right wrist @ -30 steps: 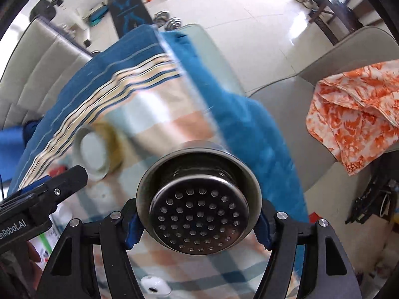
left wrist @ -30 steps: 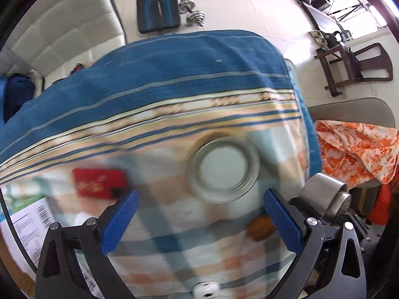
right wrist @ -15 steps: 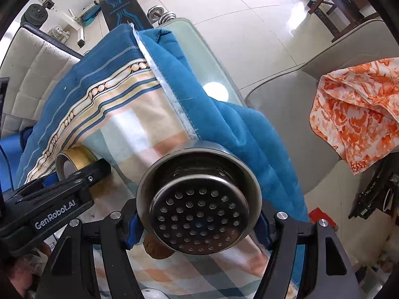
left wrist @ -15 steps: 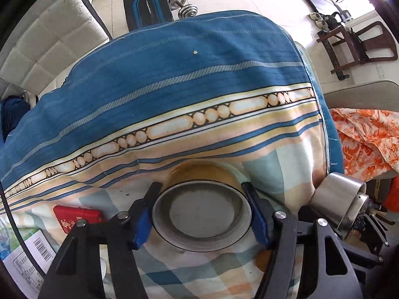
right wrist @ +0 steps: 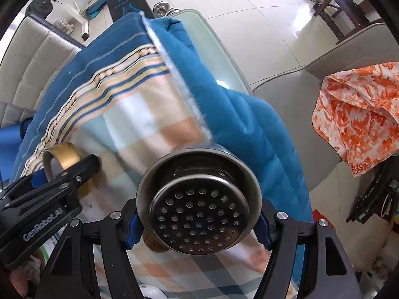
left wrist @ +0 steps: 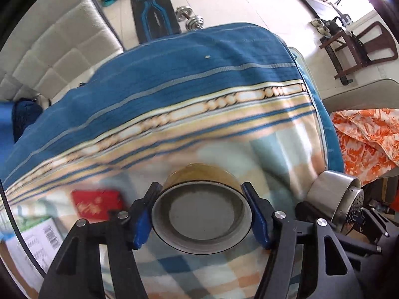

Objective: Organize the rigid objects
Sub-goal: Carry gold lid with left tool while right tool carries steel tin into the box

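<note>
1. The left claw (left wrist: 200,215) grips a roll of tape (left wrist: 200,214), its blue pads (left wrist: 143,224) pressed against the roll's two sides; the roll's open core faces the left wrist camera.
2. The tape roll sits over a blanket (left wrist: 174,94) with a blue border, a beaded stripe and a checked middle; whether it rests on the cloth or is held just above it cannot be told.
3. The right claw (right wrist: 198,224) clamps a steel cup with a perforated base (right wrist: 199,214), the holed base turned toward the right wrist camera and the rim pointing away over the blanket's folded blue edge.
4. In the left wrist view the same steel cup (left wrist: 334,199) appears at the right, just beside the tape roll and apart from it.
5. In the right wrist view the left claw's black frame reaches in from the left, with the tape roll (right wrist: 62,158) seen edge-on between its fingers.
6. A red packet (left wrist: 96,203) lies on the blanket to the left of the tape, near a printed sheet with a barcode (left wrist: 35,244).
7. An orange patterned cloth (right wrist: 356,114) is draped over a grey chair (right wrist: 294,92) to the right of the worktop.
</note>
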Available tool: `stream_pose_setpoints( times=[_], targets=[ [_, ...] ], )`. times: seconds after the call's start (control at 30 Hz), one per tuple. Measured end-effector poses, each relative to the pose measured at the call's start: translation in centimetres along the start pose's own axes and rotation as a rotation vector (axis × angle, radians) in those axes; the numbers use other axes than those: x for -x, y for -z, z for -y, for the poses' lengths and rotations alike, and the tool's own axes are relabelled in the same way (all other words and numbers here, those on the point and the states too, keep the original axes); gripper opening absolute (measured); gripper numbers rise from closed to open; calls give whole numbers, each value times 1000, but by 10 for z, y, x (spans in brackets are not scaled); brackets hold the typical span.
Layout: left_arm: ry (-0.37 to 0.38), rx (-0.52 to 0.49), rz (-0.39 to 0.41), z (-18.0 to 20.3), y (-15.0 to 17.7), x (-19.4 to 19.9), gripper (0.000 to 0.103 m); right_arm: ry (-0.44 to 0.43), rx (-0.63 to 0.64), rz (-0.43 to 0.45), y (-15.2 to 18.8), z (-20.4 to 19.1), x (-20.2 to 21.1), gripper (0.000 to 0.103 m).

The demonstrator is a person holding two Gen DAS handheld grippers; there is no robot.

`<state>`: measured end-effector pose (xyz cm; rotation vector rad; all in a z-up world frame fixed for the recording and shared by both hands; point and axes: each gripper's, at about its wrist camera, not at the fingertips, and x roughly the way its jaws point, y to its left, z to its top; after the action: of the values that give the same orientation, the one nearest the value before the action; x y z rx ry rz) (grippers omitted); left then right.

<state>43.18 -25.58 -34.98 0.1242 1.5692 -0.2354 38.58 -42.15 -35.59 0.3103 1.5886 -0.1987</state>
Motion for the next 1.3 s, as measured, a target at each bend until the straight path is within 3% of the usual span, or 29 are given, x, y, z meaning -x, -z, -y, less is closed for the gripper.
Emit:
stream_pose_setpoints(
  times=[0.47,0.87,1.07,1.3],
  targets=[
    [43,70,91,-49,75,64,63,-42,94,45,65,-38,41,72],
    [72,134,230,-110,144,145,63,-101,225,160,130,-132,117,72],
    [75,209,259,-175,193,172,63,-173,306,164,175,-199,132,72],
    [9,334,229,-276,242,175,63,-239,415,116,222,-295,117,72]
  ],
)
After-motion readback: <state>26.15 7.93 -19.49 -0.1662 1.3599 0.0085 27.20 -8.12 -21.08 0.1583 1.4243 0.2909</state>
